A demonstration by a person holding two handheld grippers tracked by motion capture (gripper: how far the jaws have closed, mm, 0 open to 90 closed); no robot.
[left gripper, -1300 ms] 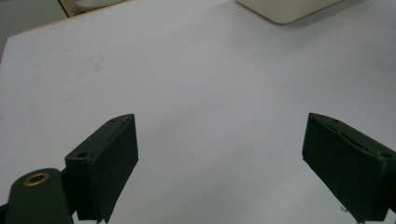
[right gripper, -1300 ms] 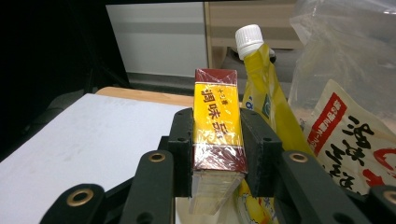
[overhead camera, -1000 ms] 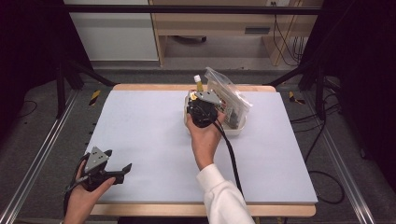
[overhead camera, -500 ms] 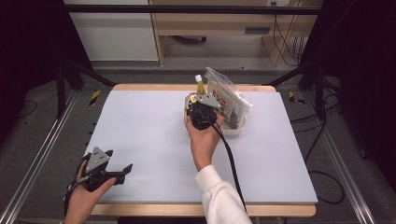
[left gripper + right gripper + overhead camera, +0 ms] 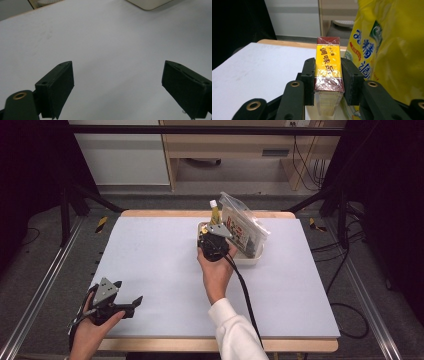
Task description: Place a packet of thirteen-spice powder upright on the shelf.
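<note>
Nearest the bench's (image 5: 150,265) front left corner, the left gripper (image 5: 131,302) rested in its hand, jaws spread wide on nothing, bare bench ahead. Farther off, the right gripper (image 5: 327,80) pinched a red-and-yellow box (image 5: 328,67), pads tight on its sides, at the white tray (image 5: 250,259) near the bench's far edge. The right gripper view showed a yellow bag (image 5: 387,47) just beside the box.

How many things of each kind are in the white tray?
Boxes: 1, the yellow-and-red box, clamped by the right hand-held gripper.
Bottles: 1, the white-capped bottle.
Bags: 1, the clear bag.
Total: 3 in the white tray.
</note>
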